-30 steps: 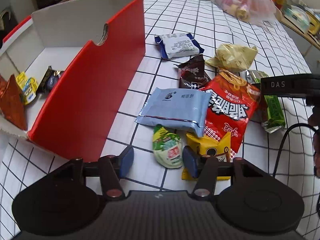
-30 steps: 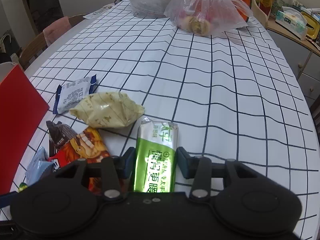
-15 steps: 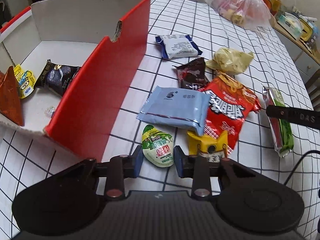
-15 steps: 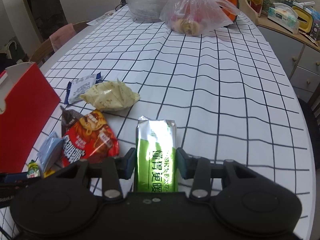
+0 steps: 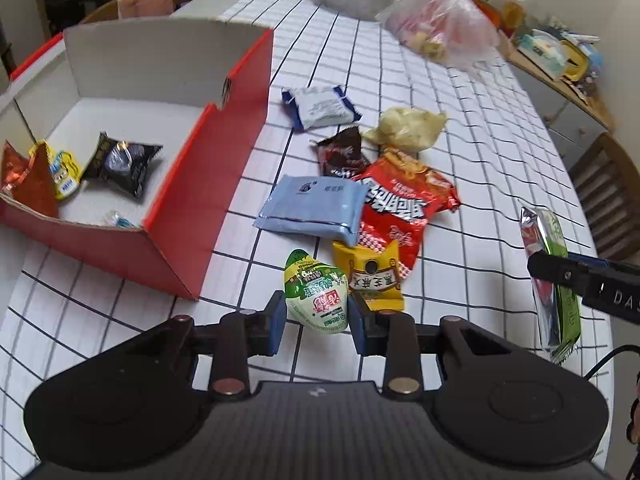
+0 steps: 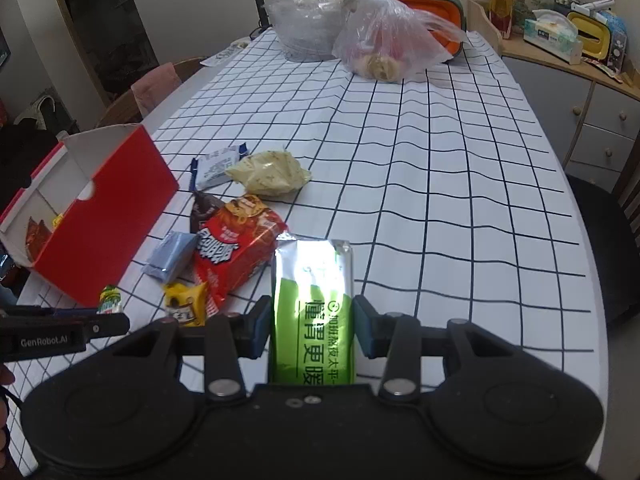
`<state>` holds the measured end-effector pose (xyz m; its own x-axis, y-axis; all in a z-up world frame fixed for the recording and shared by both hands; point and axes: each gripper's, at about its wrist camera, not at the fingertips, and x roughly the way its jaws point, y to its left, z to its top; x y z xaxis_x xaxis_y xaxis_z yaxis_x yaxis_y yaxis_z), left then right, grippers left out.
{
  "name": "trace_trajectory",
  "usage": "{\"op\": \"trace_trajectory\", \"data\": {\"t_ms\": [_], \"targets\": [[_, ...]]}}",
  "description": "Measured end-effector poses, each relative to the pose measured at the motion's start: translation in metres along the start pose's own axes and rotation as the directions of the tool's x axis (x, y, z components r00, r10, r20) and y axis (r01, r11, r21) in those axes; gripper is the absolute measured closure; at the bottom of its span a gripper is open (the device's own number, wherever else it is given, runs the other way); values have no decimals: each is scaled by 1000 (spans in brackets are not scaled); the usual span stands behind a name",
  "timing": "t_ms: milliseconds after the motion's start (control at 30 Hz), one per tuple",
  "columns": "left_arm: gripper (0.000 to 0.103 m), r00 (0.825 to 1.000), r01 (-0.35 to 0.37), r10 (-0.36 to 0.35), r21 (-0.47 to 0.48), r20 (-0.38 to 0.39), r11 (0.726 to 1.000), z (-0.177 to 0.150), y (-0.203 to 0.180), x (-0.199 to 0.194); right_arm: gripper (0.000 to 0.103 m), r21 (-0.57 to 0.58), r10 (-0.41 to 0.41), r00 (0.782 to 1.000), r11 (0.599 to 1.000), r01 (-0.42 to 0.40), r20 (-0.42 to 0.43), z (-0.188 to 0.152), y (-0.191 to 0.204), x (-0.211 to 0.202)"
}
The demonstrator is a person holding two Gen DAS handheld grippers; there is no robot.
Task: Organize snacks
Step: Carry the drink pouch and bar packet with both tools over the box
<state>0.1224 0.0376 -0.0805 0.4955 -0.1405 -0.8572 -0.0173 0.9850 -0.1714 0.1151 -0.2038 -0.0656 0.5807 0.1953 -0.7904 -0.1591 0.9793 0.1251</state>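
My left gripper [image 5: 317, 316] is shut on a small green-and-white snack packet [image 5: 316, 294], lifted off the checked tablecloth. My right gripper [image 6: 313, 322] is shut on a long green cracker pack [image 6: 313, 304], also held above the table; that pack [image 5: 550, 276] hangs at the right in the left wrist view. A red cardboard box [image 5: 216, 184] with a white inside stands to the left and holds a few snacks, among them a black packet [image 5: 122, 162]. Loose snacks lie beside it: a blue pouch [image 5: 314, 208], a red bag [image 5: 404, 208] and a yellow packet [image 5: 374, 276].
Farther back lie a white-and-blue packet [image 5: 320, 106], a brown packet [image 5: 342, 154] and a pale yellow bag [image 5: 408, 130]. Plastic bags [image 6: 384, 36] stand at the table's far end. A cabinet [image 6: 592, 116] and a chair [image 5: 608, 204] are on the right.
The left jaws closed on the green-and-white packet and lifted it. The right gripper rose and drew back with the green pack, so more of the table and the red box came into view.
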Motion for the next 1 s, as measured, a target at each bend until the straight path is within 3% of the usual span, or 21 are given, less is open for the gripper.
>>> {"op": "trace_trajectory", "data": {"t_ms": [300,500,1000], "targets": [[71,997,62,-64,51,32,997,10,10,-46,62,7,-6,999,1000,6,46,-1,39,-46],[71,994,84,-89,82,64,993,23,30,-71,62,-5,14,998,1000,-14,66,7,76,-56],[71,991,64,-71,61,114,996,65,128,-94,62,-86,80,994,994,-74,77,46,193,-24]]}}
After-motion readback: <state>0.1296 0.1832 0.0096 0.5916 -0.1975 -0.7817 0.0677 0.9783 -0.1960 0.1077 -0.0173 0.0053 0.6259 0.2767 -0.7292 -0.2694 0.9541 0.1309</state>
